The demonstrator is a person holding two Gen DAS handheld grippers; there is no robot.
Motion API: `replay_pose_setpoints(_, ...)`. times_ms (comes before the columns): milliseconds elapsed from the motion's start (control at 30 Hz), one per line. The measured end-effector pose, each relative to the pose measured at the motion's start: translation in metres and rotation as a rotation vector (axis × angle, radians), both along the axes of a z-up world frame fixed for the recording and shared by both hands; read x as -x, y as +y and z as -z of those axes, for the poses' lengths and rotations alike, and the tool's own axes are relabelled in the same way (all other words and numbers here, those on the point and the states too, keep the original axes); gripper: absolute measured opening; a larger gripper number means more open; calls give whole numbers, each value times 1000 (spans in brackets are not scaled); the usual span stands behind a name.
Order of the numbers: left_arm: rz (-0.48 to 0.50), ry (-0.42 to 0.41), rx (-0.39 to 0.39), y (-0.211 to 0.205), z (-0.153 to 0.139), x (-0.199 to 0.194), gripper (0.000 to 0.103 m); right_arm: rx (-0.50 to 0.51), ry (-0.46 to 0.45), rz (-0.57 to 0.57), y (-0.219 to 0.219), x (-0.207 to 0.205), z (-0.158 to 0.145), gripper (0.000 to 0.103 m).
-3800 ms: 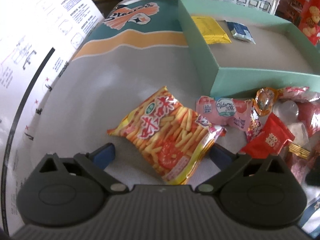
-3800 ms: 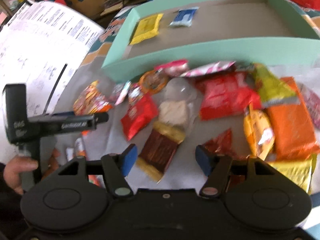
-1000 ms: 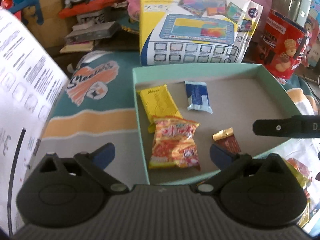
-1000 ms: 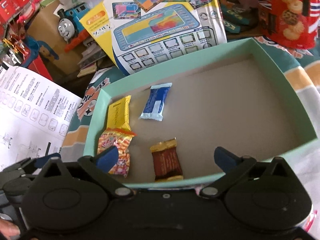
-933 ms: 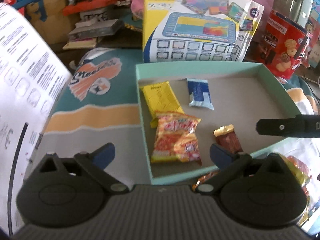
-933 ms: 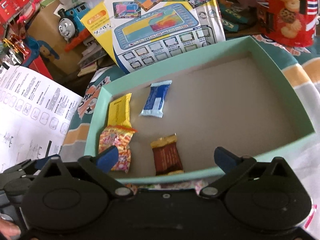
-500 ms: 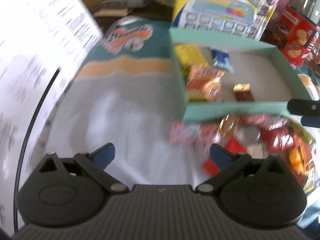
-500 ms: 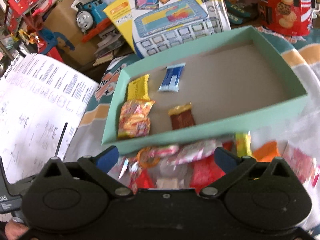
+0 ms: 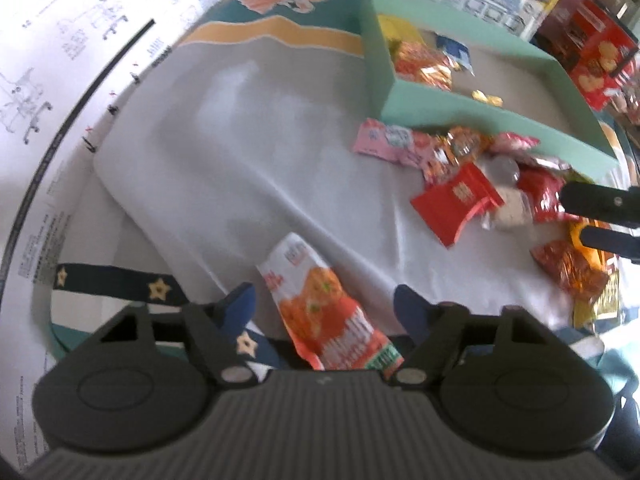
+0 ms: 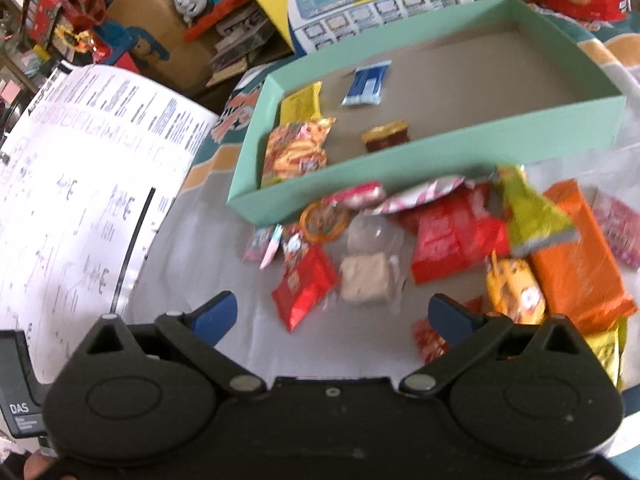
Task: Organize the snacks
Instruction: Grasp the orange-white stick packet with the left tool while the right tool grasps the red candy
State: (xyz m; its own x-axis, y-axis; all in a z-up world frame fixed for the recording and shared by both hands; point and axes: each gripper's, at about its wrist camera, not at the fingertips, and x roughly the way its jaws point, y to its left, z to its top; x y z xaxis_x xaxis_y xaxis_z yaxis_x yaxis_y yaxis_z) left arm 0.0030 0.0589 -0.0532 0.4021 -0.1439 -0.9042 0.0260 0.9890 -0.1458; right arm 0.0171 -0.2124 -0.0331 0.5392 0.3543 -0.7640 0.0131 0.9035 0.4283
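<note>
Left gripper [image 9: 325, 304] was wide open, low over the grey cloth [image 9: 240, 128], jaws either side of an orange-and-white snack packet [image 9: 328, 312] lying flat between them, not gripped. Mint-green box [image 9: 460, 108] sat upper right with an orange-yellow chip bag [image 9: 424, 64], a blue packet [image 9: 456, 50] and a gold-ended wrapper [image 9: 488, 99] inside. Loose snacks piled just in front of the box: pink packet [image 9: 384, 140], red packet [image 9: 456, 202]. The other gripper's black fingers [image 9: 600, 200] entered at right edge. White printed sheet [image 9: 60, 80] lay left. View motion-blurred.
</note>
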Motion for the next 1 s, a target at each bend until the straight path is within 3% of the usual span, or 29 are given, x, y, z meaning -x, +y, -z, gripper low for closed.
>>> replay_pose_setpoints(133,15,41,-15,-9,16,2,73,0,23,-12,2,8,10,103)
replay_pose_setpoints(233,55,12,-58,-17,17,9,73,1,39,-18,3,12,16,103)
replay_pose_setpoints(300,80,-17,-66,-20,15,14,50,5,52,-19,3,14,20,103)
replay_pose_setpoints(433,68,-47,-27,-7,11,13,40,12,40,-20,3,15,18,102)
replay_pose_setpoints(600,5,-77,-38,20,8,6,38,46,7,-55,16,13,11,74)
replay_pose_setpoints(667,-15,-93,-10,29,5,3,38,51,9,-63,23,7,10,69)
replay_pose_setpoints(733,-13,-122,21,30,1,-1,38,57,9,-70,32,0,9,66)
replay_pose_setpoints(900,37,-192,79,18,-6,-18,38,82,17,-51,48,-22,13,39)
replay_pose_setpoints(1000,52,-197,88,11,1,-34,39,81,47,-35,54,-33,20,39)
